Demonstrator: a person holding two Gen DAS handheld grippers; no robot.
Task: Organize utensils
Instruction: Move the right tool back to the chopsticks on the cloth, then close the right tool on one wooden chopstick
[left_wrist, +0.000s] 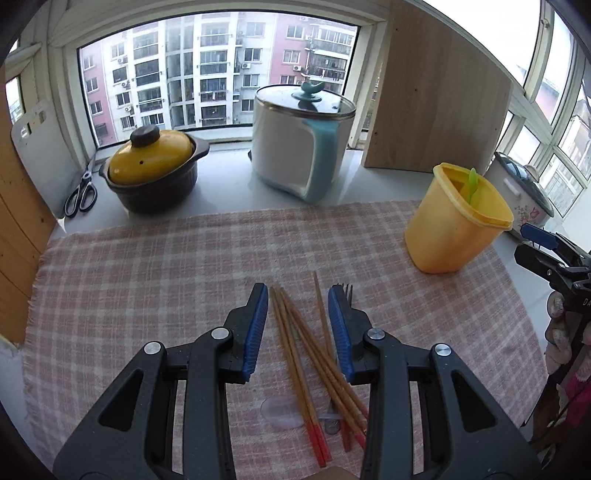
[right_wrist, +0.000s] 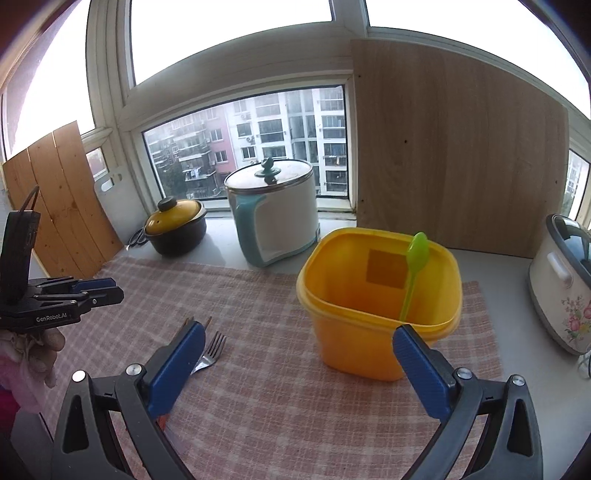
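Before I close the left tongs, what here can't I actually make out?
- Fork: left wrist view, mostly behind the left tongs' finger.
- Chopsticks: count unclear; they overlap.
- Clear spoon: faint, partly under chopsticks.
- Yellow container bottom: right wrist view, hidden by its wall.

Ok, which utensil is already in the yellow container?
The green spoon, standing upright inside the yellow container; the chopsticks and fork lie on the cloth.

Spoon (right_wrist: 414, 273) in container (right_wrist: 373, 354); chopsticks (left_wrist: 314, 354) left.
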